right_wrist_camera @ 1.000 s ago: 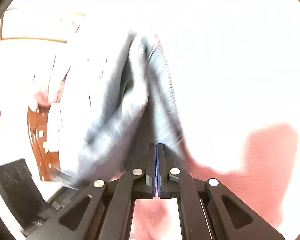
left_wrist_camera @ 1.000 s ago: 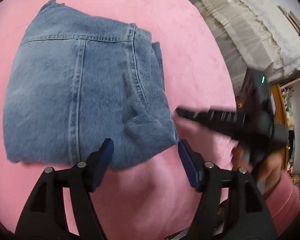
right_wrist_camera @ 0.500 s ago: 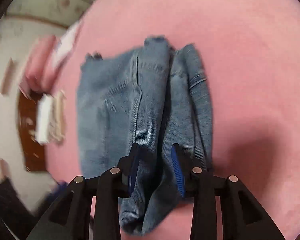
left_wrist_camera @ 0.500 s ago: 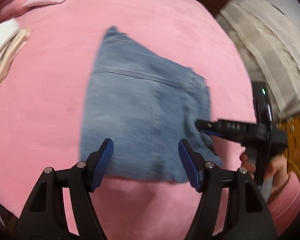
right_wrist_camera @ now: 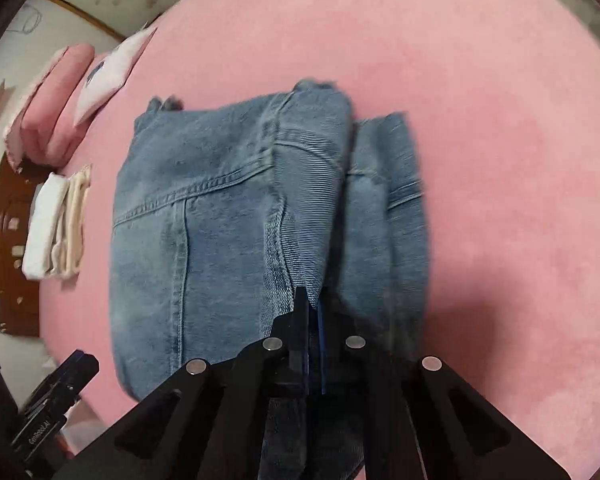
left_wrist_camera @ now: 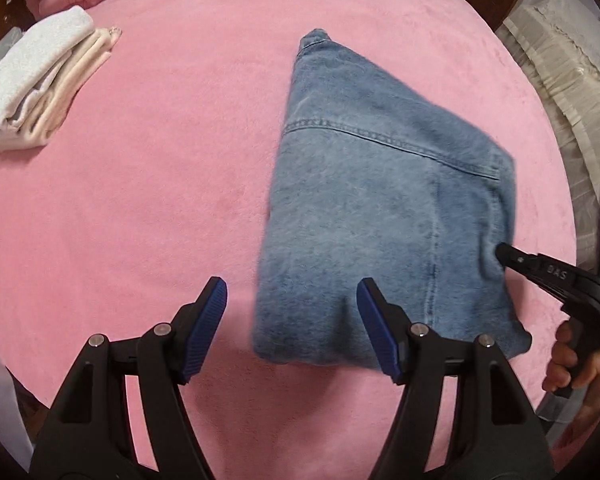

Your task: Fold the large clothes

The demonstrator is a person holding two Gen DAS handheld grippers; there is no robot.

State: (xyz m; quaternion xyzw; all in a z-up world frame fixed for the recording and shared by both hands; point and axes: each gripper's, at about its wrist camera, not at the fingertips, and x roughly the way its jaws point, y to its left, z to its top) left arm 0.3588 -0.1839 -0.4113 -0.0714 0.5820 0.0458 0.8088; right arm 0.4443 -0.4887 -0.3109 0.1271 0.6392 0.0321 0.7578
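Folded blue jeans lie on the pink bed cover. My left gripper hangs open above their near edge: the right pad is over denim, the left pad over bare cover, and nothing is between them. My right gripper comes in from the right, held by a hand, with its tip at the jeans' right edge. In the right wrist view this right gripper is shut, pinching a fold between two layers of the jeans. The jeans' outer edges are blurred by motion.
A stack of folded white and cream cloths sits at the far left of the bed. Pink and white pillows lie beyond it. A cream-covered piece of furniture stands past the bed's right edge. The left gripper's body shows low on the left.
The right gripper opened over the jeans, then shut again on their fold. Both hands pulled back, so more of the bed shows. The jeans now sit further right in the left wrist view.
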